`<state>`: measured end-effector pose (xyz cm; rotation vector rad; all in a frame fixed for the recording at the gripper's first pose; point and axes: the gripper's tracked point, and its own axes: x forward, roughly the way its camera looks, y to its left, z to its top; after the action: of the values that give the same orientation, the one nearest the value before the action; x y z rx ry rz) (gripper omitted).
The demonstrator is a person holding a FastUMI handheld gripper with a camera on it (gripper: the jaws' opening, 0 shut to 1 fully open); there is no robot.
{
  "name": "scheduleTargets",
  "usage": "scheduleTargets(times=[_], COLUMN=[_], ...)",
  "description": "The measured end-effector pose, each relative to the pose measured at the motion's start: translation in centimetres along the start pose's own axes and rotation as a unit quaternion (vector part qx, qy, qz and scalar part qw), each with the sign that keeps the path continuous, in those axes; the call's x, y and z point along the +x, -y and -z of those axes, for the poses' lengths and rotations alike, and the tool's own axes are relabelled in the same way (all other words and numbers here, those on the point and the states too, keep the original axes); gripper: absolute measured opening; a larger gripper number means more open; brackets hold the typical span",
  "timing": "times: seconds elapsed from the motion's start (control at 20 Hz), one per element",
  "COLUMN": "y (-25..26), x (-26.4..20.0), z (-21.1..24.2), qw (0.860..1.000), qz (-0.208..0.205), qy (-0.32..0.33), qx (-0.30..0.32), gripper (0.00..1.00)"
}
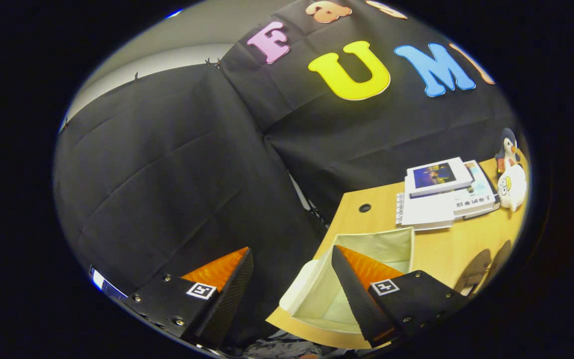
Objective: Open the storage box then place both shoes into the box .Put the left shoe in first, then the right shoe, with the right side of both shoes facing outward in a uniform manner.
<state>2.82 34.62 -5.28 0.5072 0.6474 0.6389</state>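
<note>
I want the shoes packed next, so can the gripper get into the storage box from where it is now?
Probably yes. The storage box sits open on the table, nothing visible inside, just ahead of the right finger. The gripper is open and holds nothing, though it hangs partly off the table's edge.

Hand-held tool (292, 257), seen along its two fingers (227, 294). Each finger is a wedge-shaped plate that tapers to a point at the front and widens toward the base. The inner face of each carries a ribbed pad (366, 269) with fine parallel ridges. The flat upper surface of each base bears one small square fiducial marker (201, 290), a dark pattern on a light ground, and several round metal screws (180, 321) set near the edges. The fingers stand well apart, nothing between them.
</note>
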Motion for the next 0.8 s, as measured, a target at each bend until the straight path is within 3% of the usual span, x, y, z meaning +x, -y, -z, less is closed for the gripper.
scheduleTargets(times=[0.4,0.8], y=[10.0,19.3], x=[-4.6,-7.7], z=[-1.1,1.4], qw=[0.995,0.982], qz=[0.091,0.174], qy=[0.017,0.005], qx=[-0.034,-0.074], gripper=[0.97,0.97])
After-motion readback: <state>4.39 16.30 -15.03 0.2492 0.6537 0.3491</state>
